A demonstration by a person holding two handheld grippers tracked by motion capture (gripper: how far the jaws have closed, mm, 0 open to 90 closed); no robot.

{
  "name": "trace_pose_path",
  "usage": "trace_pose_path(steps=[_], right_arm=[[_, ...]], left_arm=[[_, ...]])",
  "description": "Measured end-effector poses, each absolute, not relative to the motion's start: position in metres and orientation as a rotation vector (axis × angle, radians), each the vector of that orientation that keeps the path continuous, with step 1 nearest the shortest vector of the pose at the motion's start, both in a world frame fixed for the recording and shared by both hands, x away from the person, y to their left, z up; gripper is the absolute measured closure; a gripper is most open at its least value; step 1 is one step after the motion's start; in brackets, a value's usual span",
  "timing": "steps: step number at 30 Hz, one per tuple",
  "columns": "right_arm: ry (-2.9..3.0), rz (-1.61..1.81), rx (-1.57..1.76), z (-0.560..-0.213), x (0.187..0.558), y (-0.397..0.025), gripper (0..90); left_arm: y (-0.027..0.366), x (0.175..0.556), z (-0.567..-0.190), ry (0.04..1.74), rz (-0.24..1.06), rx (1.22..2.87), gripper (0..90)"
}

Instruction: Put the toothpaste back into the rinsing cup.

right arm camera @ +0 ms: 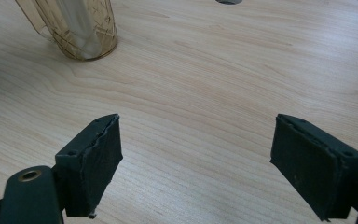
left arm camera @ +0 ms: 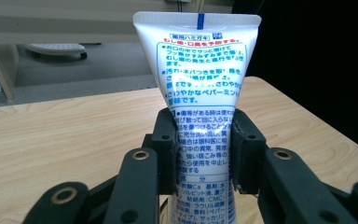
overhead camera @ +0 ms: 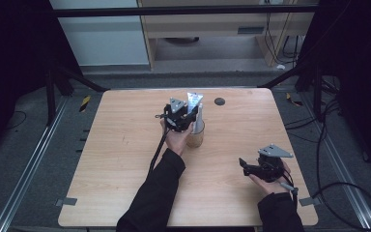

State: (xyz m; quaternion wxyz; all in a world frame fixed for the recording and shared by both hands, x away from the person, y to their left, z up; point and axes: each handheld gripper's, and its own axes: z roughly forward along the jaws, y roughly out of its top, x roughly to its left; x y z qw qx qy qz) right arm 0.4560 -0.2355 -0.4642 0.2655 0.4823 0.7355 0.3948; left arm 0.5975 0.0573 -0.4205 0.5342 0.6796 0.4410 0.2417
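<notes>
Upright tube (left arm camera: 200, 84) betw. L claw (left arm camera: 201, 149) pads

Bench (overhead camera: 125, 159): light wood-grain top, rounded corners, standing on grey carpeted floor (overhead camera: 24, 159). Directly on it: an amber see-through cup (overhead camera: 196, 137) w/ cut pattern, roughly centre, upright; a white toothpaste tube (overhead camera: 196, 113) stands in it, crimped end up. Small dark round spot (overhead camera: 219, 101) in the top near far edge, right of the cup & well apart from it. Grey tape tabs at both near corners, left (overhead camera: 66, 201) & right (overhead camera: 308, 201).
</notes>
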Motion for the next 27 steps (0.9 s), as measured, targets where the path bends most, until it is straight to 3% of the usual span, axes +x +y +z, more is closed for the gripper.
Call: trace_pose_path(steps=[27], right_arm=[[1.989, 1.063, 1.299, -0.464, 0.456, -0.234, 16.2]], left_arm=[[0.066, 0.574, -0.442, 0.995, 0.608, 1.814, 62.2]])
